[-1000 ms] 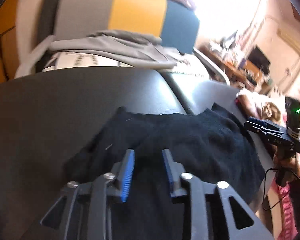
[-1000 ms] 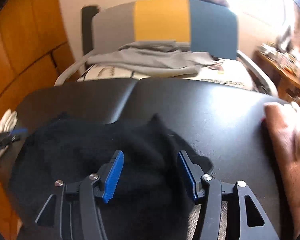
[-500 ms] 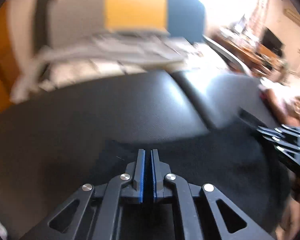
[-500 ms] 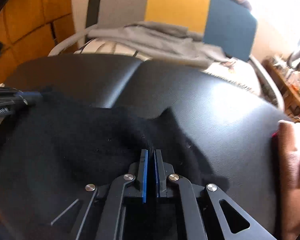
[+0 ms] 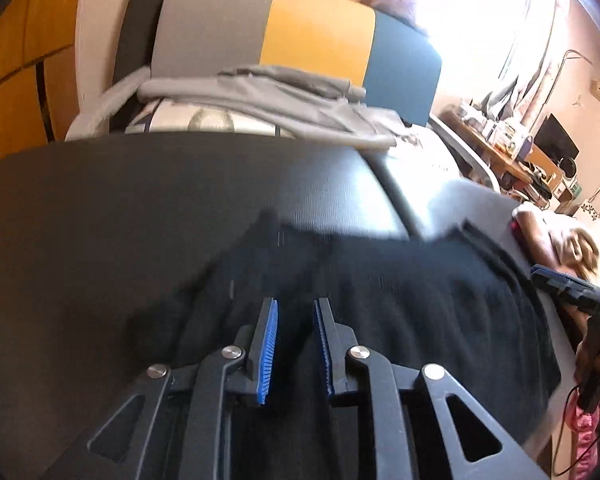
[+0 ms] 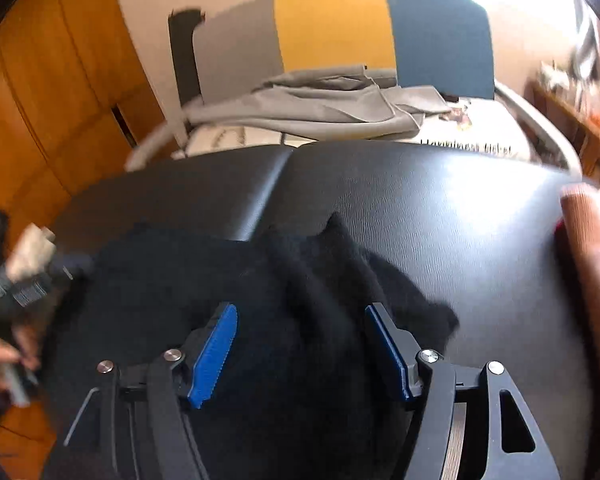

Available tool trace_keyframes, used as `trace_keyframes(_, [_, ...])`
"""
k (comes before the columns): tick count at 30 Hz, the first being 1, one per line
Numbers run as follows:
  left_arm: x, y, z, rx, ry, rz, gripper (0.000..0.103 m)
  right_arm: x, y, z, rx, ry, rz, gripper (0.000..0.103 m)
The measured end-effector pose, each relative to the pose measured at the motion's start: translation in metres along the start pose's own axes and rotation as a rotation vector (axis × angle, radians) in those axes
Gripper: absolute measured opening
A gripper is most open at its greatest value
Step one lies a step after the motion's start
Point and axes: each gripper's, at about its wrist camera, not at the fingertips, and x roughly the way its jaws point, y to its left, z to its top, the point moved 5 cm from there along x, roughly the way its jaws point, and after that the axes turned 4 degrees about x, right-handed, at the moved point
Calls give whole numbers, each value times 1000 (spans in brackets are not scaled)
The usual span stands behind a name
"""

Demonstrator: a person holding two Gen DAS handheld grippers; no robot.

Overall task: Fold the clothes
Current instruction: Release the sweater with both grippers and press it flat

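Left wrist view: black garment (image 5: pixel 400 300) lies bunched on the dark table (image 5: pixel 140 208), near its front edge. Left gripper (image 5: pixel 295 344) and right gripper (image 6: pixel 300 350) both opening over the cloth, nothing pinched. Risk: the loose hump near the right gripper may slump and spoil the fold.

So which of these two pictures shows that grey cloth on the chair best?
The right wrist view. There the grey cloth lies sharp and near the middle, its folds and edges plain against the chair. The left wrist view shows the same cloth too, but blurred, stretched and set further off to the side.
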Motion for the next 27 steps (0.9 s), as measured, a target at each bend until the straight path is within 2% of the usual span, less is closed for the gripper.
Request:
trace_keyframes(3, [-14, 1, -30, -30, 12, -13, 18, -24, -5, -27, 45, 37, 83, 66])
trace_keyframes(8, [-38, 2, -76, -45, 2, -23, 18, -56, -8, -80, 59, 96, 108, 65])
trace_keyframes(11, [-43, -6, -94, 4, -7, -26, 21, -61, -3, -99, 73, 105, 127, 65])
trace_keyframes(13, [-39, -9, -104, 50, 17, 2, 21, -52, 0, -106, 62, 126, 110, 65])
trace_keyframes(15, [-40, -12, -112, 105, 0, 11, 22, -39, -3, -117, 59, 180, 36, 66])
trace_keyframes(18, [-41, -7, -117, 161, -24, 10, 23, -36, -2, -128, 53, 192, 2, 66])
trace_keyframes(24, [-51, 1, -126, 94, -1, -16, 23, -49, 18, -157, -58, 227, -82, 66])
trace_keyframes(27, [-59, -1, -135, 89, 7, -15, 23, -58, 24, -169, -59, 251, -88, 66])
